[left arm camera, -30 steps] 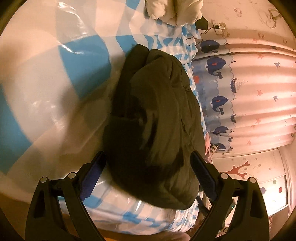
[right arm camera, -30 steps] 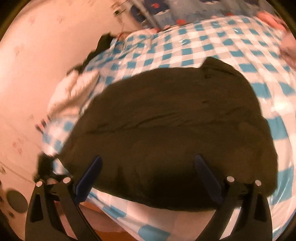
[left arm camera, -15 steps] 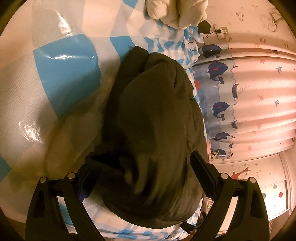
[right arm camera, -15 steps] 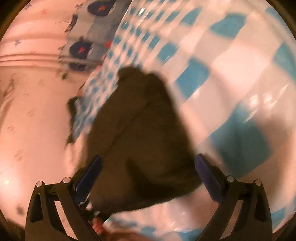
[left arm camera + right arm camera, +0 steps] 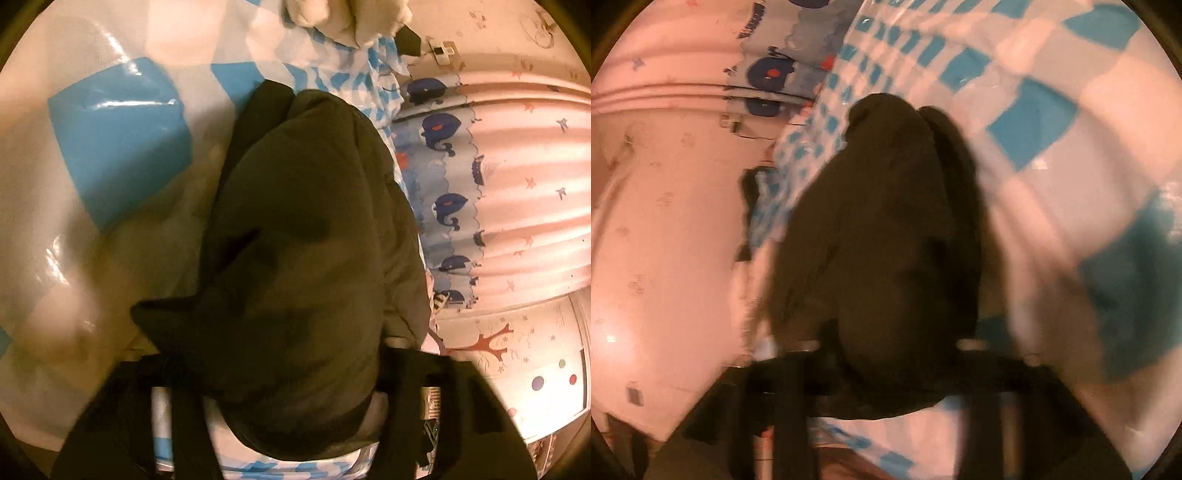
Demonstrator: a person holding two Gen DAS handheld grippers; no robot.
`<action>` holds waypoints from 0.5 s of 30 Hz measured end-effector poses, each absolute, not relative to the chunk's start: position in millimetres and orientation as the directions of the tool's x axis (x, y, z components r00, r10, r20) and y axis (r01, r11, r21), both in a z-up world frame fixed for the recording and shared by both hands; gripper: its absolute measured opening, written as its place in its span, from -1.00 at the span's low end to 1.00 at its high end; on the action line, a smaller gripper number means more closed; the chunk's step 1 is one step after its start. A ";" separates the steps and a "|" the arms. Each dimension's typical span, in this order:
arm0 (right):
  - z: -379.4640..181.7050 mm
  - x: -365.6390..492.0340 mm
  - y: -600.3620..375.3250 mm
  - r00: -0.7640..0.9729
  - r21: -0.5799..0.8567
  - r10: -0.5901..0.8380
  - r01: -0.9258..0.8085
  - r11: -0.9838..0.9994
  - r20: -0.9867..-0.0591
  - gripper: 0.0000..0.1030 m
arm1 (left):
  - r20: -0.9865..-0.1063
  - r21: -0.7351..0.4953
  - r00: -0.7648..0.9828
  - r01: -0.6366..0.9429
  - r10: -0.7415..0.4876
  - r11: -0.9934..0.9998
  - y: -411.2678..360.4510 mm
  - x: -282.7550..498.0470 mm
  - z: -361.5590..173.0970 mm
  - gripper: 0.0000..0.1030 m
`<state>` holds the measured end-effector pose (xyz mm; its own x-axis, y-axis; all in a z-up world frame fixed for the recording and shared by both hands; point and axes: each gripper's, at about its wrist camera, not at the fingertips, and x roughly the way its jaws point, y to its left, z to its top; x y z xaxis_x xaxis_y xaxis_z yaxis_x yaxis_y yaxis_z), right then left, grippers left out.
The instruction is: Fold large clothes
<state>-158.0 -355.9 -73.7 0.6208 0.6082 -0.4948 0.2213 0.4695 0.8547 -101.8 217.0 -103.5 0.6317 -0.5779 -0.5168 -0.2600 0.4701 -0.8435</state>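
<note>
As the dark garment (image 5: 303,258) lies on the checked sheet (image 5: 118,147), both grippers — left gripper (image 5: 295,373), right gripper (image 5: 890,354) — are closing their jaws on its near edge.

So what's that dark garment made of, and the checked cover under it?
The dark garment looks like soft, matte, thick cloth, perhaps padded: it bunches in rounded folds and gives no shine. The blue-and-white checked cover looks like glossy plastic sheeting or coated fabric, judging by its bright wet-looking highlights and creases; the pictures cannot tell which.
</note>
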 end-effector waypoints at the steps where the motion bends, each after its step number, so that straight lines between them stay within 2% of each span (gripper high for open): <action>1: -68.8 -158.4 -354.5 0.624 0.857 0.612 0.203 0.474 -0.486 -0.57 | -0.529 -0.833 0.628 -0.256 -0.571 0.491 215.6 -101.3 -98.5 -0.51; 4: -41.5 -166.9 -353.3 0.649 0.879 0.634 0.119 0.461 -0.420 -0.65 | -0.549 -0.811 0.615 -0.226 -0.567 0.540 210.8 -101.9 -75.2 -0.71; 9: 9.4 -216.5 -360.8 0.668 0.888 0.652 0.029 0.459 -0.359 -0.68 | -0.522 -0.815 0.600 -0.143 -0.606 0.562 205.8 -132.3 -32.7 -0.74; 11: 15.8 -234.2 -362.3 0.647 0.871 0.650 0.046 0.490 -0.399 -0.67 | -0.519 -0.816 0.594 -0.129 -0.615 0.564 207.1 -155.4 -26.3 -0.72; 13: 6.5 -251.2 -364.1 0.598 0.824 0.621 0.126 0.552 -0.508 -0.47 | -0.556 -0.797 0.567 -0.158 -0.607 0.583 207.0 -169.4 -39.5 -0.56; 14: -0.1 -260.6 -369.6 0.591 0.786 0.572 0.184 0.590 -0.568 -0.16 | -0.568 -0.795 0.554 -0.178 -0.609 0.580 207.8 -173.4 -53.2 -0.48; 15: -2.9 -266.8 -376.5 0.596 0.759 0.531 0.220 0.613 -0.602 -0.09 | -0.571 -0.800 0.544 -0.199 -0.615 0.566 210.1 -175.9 -65.5 -0.24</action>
